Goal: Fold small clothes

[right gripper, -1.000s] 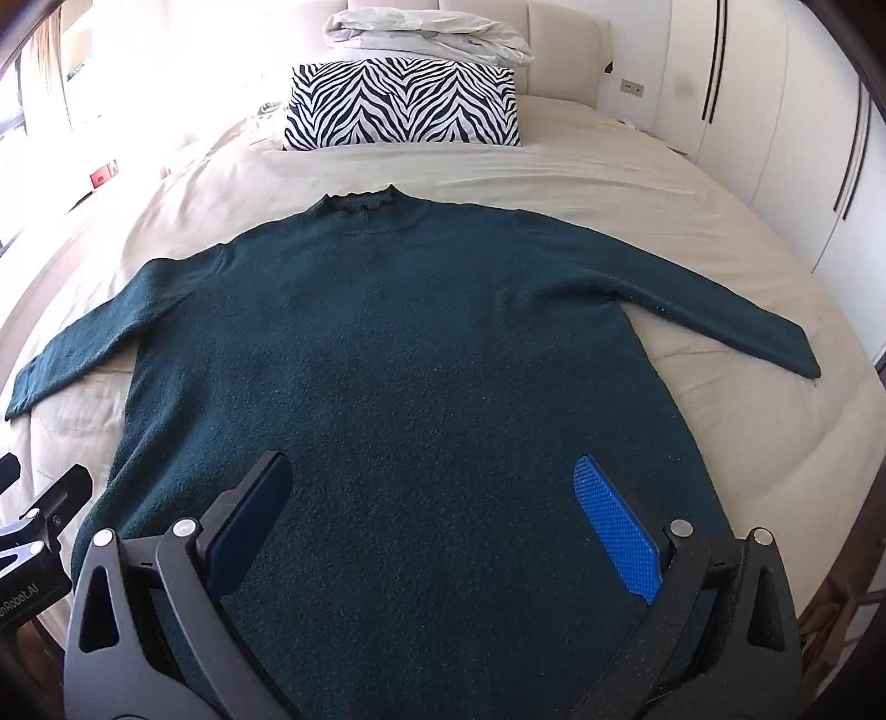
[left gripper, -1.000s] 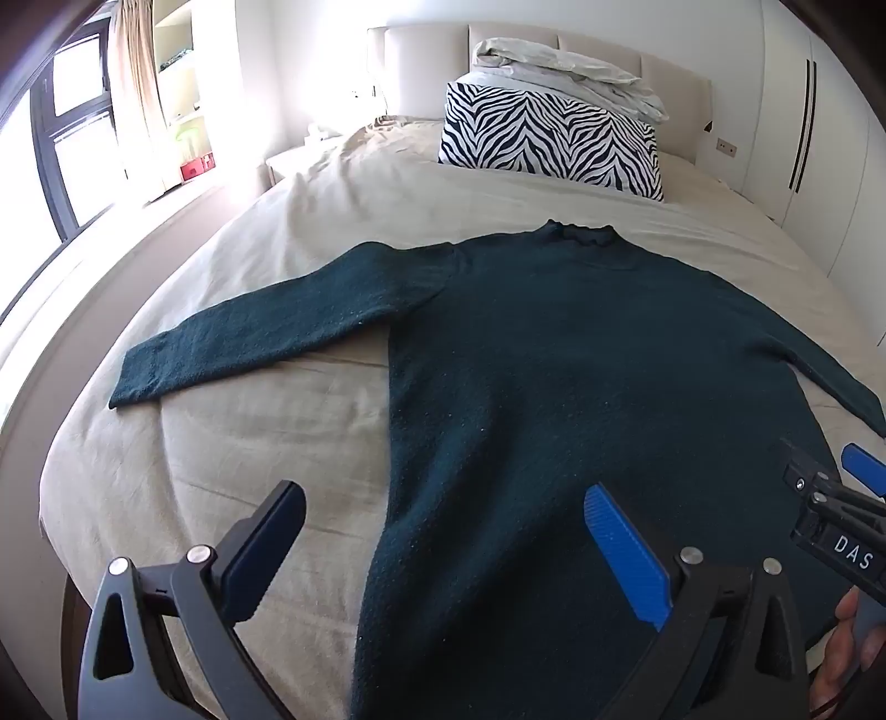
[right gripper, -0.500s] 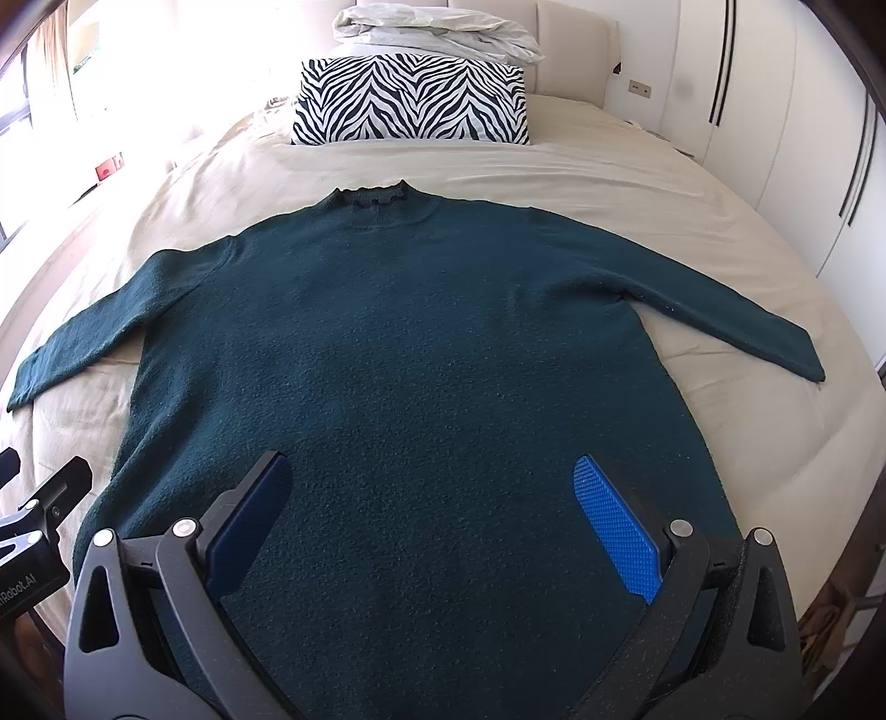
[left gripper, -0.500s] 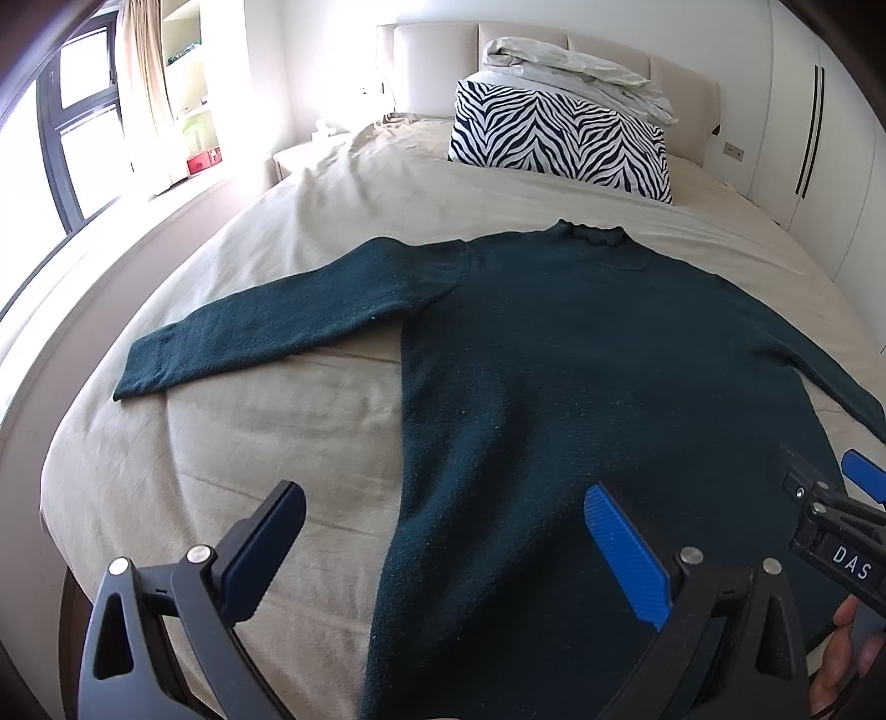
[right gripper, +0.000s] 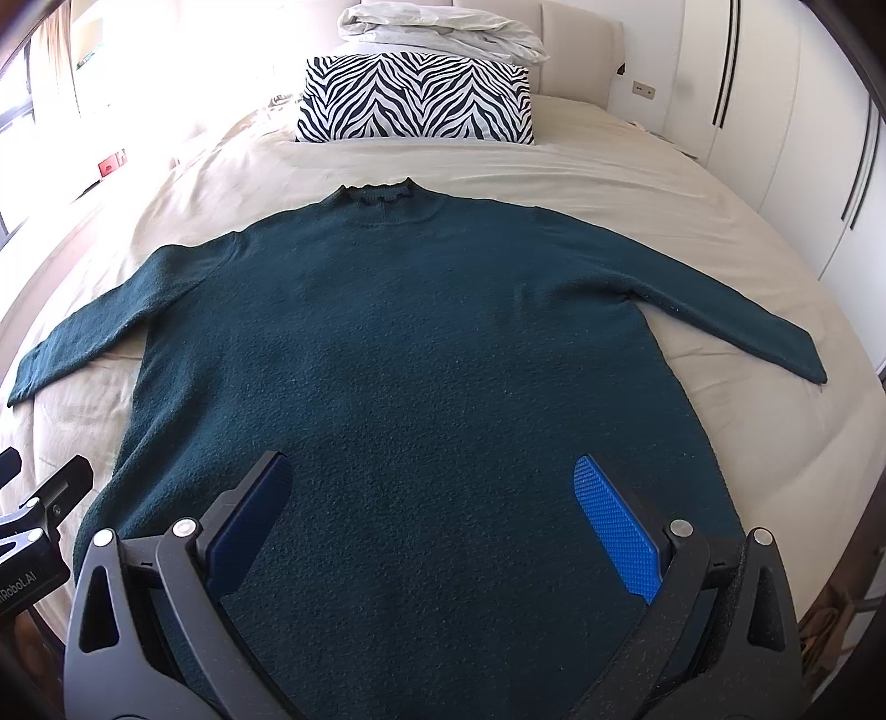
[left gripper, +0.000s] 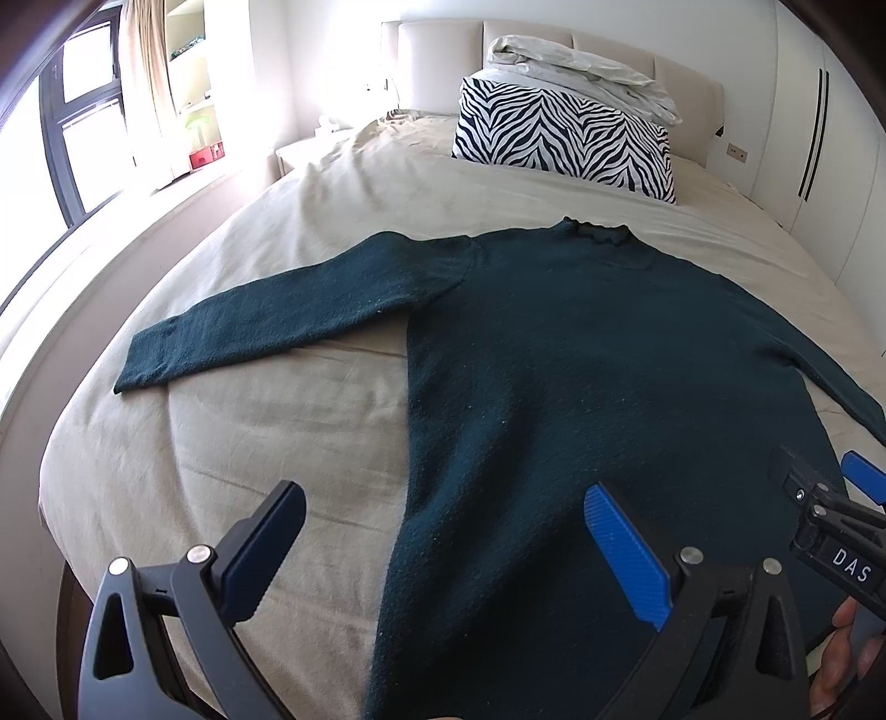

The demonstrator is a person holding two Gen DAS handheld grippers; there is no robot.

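Observation:
A dark green long-sleeved sweater (left gripper: 581, 360) (right gripper: 421, 354) lies flat on the bed, collar toward the headboard and both sleeves spread outward. My left gripper (left gripper: 443, 509) hovers open above the sweater's lower left edge, holding nothing. Over the lower middle of the body, my right gripper (right gripper: 432, 482) is also open and empty. The right gripper's black frame (left gripper: 830, 531) shows at the right edge of the left wrist view. The sweater's hem is hidden below both views.
A beige bed sheet (left gripper: 277, 421) (right gripper: 637, 183) covers the bed. A zebra-print pillow (left gripper: 559, 144) (right gripper: 415, 99) and a folded white duvet (right gripper: 443, 25) sit at the headboard. Windows (left gripper: 72, 138) stand to the left, white wardrobes (right gripper: 775, 111) to the right. A hand (left gripper: 841, 659) shows low right.
Both views have shifted slightly: the sweater sits a little lower and further right in the left wrist view. The sweater itself lies as before, and both grippers stay open.

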